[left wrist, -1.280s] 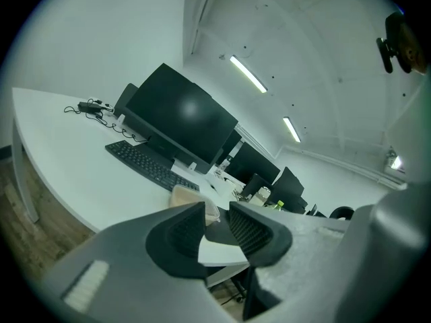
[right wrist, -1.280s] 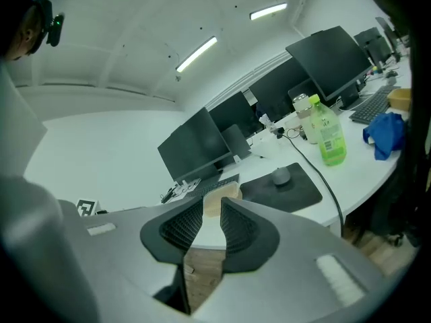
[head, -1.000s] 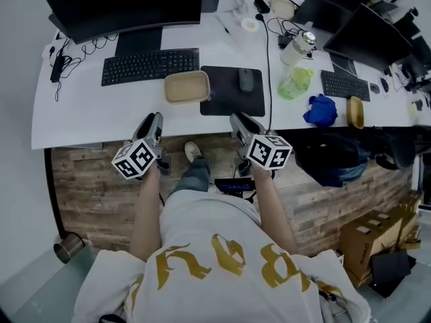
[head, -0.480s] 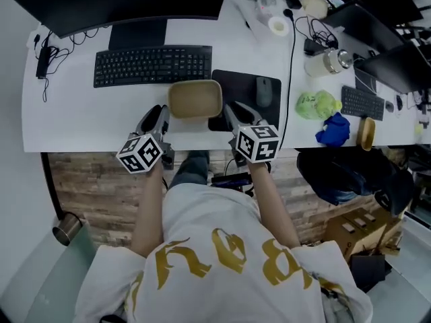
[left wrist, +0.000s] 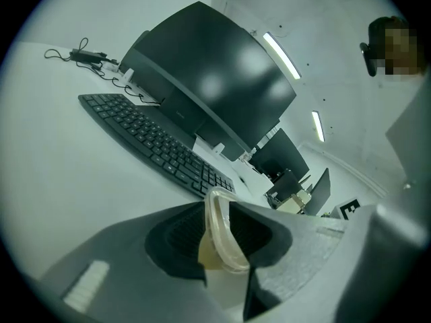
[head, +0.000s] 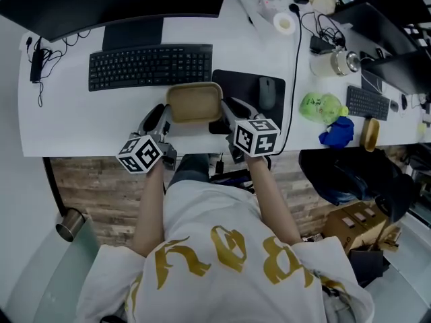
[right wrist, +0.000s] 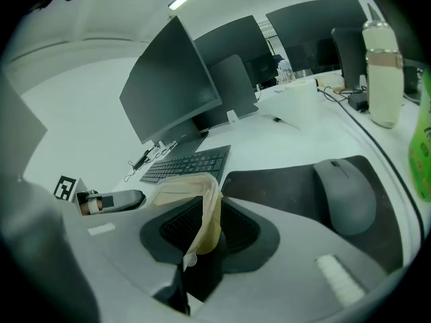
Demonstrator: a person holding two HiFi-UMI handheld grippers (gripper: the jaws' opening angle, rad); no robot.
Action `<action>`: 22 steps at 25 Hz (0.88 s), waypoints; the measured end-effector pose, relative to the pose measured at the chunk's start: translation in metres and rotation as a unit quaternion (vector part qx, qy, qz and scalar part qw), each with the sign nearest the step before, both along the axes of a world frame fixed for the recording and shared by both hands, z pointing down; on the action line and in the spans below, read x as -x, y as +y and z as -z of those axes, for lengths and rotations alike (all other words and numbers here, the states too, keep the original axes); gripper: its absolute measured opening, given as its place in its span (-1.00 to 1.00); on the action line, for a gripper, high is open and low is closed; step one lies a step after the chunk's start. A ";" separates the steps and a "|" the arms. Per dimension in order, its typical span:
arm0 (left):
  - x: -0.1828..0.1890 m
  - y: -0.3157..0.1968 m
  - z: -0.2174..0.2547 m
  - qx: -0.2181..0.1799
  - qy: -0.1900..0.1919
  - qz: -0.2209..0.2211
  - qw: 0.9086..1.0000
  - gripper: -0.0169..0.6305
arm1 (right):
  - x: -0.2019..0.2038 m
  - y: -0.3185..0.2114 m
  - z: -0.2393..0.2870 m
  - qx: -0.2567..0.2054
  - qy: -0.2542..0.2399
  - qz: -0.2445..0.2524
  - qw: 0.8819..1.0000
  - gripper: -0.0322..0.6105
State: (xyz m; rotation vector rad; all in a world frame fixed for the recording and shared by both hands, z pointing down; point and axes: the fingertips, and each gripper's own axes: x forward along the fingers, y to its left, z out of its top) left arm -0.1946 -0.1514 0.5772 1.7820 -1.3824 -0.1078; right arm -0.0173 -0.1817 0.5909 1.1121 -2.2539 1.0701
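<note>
My left gripper and right gripper each clamp nearly closed on a side rim of the shallow tan rectangular tray, at the white desk's near edge, with the black keyboard at the tray's twelve o'clock.

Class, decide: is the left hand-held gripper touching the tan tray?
Touching. In the left gripper view, the left hand-held gripper clamps the rim of the tan tray.

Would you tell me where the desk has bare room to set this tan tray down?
Widest bare desk: the strip between keyboard and near edge, left of the tan tray. A smaller patch lies between mouse pad and tape roll. Crowded at right: cable, flask, green bottle.
</note>
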 end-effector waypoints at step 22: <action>-0.009 -0.016 -0.002 0.019 -0.017 -0.026 0.999 -0.63 | 0.007 -0.006 -0.002 0.029 -0.040 0.022 0.999 -0.61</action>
